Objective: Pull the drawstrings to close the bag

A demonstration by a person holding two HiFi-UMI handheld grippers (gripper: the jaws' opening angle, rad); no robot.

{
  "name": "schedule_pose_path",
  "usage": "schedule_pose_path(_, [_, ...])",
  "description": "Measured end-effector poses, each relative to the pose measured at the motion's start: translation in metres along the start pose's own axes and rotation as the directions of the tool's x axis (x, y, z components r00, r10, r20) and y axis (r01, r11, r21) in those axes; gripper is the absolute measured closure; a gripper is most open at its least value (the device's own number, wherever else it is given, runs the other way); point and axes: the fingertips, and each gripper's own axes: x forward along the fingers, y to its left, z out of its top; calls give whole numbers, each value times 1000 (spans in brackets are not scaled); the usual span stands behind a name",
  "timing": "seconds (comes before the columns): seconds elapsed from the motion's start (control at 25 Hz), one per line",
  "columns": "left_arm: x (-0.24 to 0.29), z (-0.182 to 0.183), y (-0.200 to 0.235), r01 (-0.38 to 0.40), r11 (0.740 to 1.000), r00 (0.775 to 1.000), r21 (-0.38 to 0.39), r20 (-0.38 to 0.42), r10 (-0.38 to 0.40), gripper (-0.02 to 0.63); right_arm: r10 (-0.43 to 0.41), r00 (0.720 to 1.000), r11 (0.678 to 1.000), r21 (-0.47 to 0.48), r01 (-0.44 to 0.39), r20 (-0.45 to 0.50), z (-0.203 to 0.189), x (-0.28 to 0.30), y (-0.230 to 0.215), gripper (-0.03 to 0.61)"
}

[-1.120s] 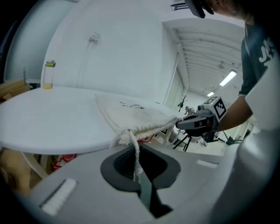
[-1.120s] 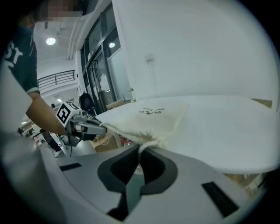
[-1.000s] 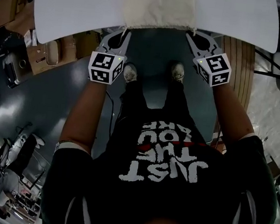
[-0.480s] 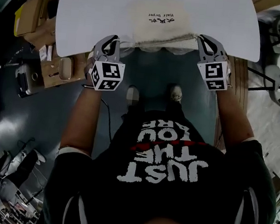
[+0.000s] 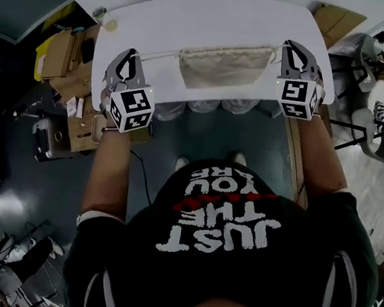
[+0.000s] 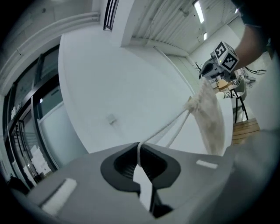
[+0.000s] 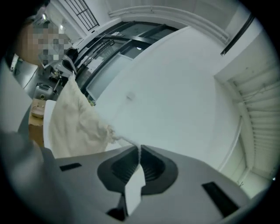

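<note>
Gripping the drawstring [image 5: 160, 55], the left gripper [image 5: 126, 57] sits in the upper left of the head view, over the left edge of the white table [image 5: 213, 19], with its marker cube [image 5: 132, 109] just below it. Cardboard boxes [image 5: 58, 53] lie on the floor further left. In the left gripper view the jaws are pressed together on the white cord, which comes out of the tips as two strands and runs up and right to a bunched corner of the bag [image 6: 209, 114].

At upper centre of the head view the cream cloth bag [image 5: 225, 66] hangs between the two tools in front of the table's near edge. Its top hem lies along the taut line of cord and its body droops below.

At the upper right the right gripper [image 5: 293, 49] holds the other end at about the same level. In the right gripper view its jaws are likewise clamped on the cord, with only a short length between the tips and the gathered corner of the bag [image 7: 74, 118]. The person's forearms reach up to both tools from the bottom of the frame. Chairs [image 5: 382, 67] stand at the far right.
</note>
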Motion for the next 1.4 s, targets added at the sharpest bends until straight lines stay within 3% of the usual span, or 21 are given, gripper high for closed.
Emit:
schedule_pose_path(0.16, [-9, 44, 36, -82, 997, 995, -6, 60, 82, 607, -133, 991, 990, -46, 133, 3, 23, -4, -51, 565])
schedule_pose_path(0.32, [-17, 73, 78, -164, 985, 982, -57, 90, 169, 607, -256, 965, 966, 20, 257, -58, 23, -8, -112, 565])
schedule_pose_path(0.56, [-25, 122, 120, -240, 970, 951, -37, 191, 243, 607, -331, 944, 941, 68, 330, 7, 61, -20, -161, 566])
schedule_pose_path(0.96, [-3, 179, 210, -316, 945, 920, -83, 218, 327, 606, -357, 921, 907, 296, 300, 158, 166, -9, -219, 565])
schedule_pose_path(1.08, [2, 188, 231, -307, 939, 922, -157, 195, 334, 606, -346, 921, 909, 309, 281, 181, 187, -7, -226, 565])
schedule_pose_path(1.28, [8, 198, 247, -296, 938, 922, -183, 202, 331, 606, -330, 919, 913, 319, 254, 214, 206, -5, -229, 566])
schedule_pose_path(1.4, [10, 199, 255, -278, 931, 922, -238, 207, 328, 606, -326, 919, 913, 326, 245, 223, 212, -4, -230, 566])
